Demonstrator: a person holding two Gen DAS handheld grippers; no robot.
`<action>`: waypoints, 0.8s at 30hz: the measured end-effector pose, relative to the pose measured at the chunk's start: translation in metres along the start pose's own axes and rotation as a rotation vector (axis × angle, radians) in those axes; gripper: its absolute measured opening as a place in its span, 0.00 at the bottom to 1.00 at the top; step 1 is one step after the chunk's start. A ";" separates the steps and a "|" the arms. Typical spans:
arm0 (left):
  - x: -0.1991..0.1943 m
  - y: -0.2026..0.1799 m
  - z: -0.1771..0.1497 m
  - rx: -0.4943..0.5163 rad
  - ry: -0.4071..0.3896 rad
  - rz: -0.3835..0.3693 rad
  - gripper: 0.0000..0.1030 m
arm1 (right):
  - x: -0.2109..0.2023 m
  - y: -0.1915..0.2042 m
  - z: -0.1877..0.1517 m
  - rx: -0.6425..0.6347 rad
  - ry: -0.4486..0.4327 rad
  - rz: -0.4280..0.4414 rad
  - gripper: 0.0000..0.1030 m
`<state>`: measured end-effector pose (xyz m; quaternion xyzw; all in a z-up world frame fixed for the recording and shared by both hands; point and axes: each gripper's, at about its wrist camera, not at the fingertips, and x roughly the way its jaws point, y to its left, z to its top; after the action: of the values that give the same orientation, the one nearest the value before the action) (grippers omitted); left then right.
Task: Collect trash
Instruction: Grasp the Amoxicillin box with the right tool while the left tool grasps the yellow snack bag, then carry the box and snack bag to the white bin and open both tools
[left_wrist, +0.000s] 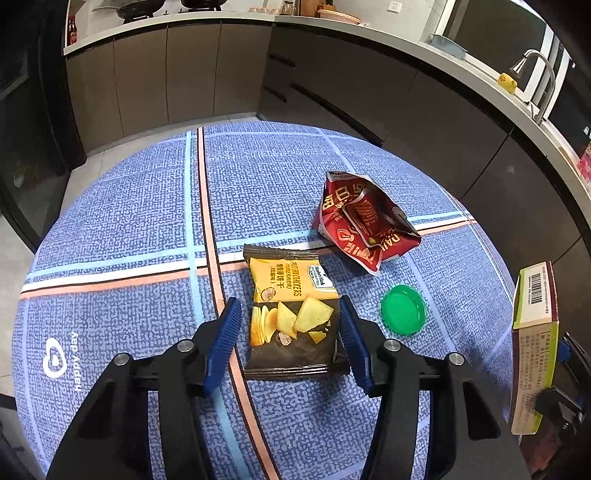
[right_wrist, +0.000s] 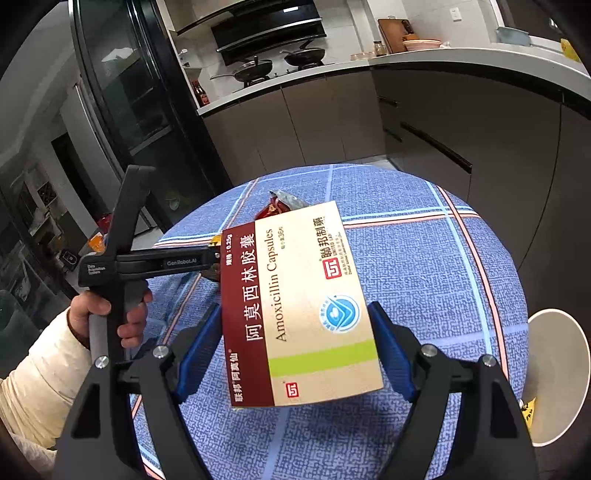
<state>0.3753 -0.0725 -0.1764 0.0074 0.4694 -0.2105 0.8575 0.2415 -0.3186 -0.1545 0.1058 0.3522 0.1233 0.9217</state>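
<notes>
**Inspector A:** Left wrist view first. What is between the fingers?

**Inspector B:** The left hand-held gripper (left_wrist: 290, 332) stands over the counter (left_wrist: 110, 221), which carries a blue plaid cloth. A cracker packet (left_wrist: 291, 314), black and yellow, lies flat between the blue pads. The right pad is at the packet's edge; a gap shows at the left pad. The jaws are about half open, with no grip confirmed.

**Inspector A:** Other trash?

**Inspector B:** A crumpled red snack bag (left_wrist: 364, 221) lies beyond the packet, a green lid (left_wrist: 403, 309) just right of it. The medicine box (left_wrist: 533, 343) shows at the right edge, off the cloth.

**Inspector A:** Right wrist view.

**Inspector B:** The right hand-held gripper (right_wrist: 295, 350) clamps the medicine box (right_wrist: 303, 306), marked Amoxicillin Capsules, across its width, jaws wide, both pads on its sides, above the counter (right_wrist: 424, 277). The person's left hand (right_wrist: 107, 317) grips the other tool's handle at left. A white bin (right_wrist: 557, 369) stands beside the counter at right.
</notes>
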 end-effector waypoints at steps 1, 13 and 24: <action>0.001 -0.001 0.001 -0.001 0.001 0.005 0.42 | 0.000 0.001 -0.001 0.001 0.001 -0.010 0.76; -0.041 -0.021 -0.005 0.031 -0.046 -0.032 0.19 | -0.025 0.002 -0.008 0.018 -0.035 -0.056 0.76; -0.103 -0.112 -0.004 0.185 -0.137 -0.159 0.19 | -0.086 -0.020 -0.019 0.074 -0.145 -0.130 0.76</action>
<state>0.2820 -0.1375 -0.0750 0.0347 0.3876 -0.3203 0.8637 0.1701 -0.3613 -0.1202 0.1252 0.2950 0.0422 0.9463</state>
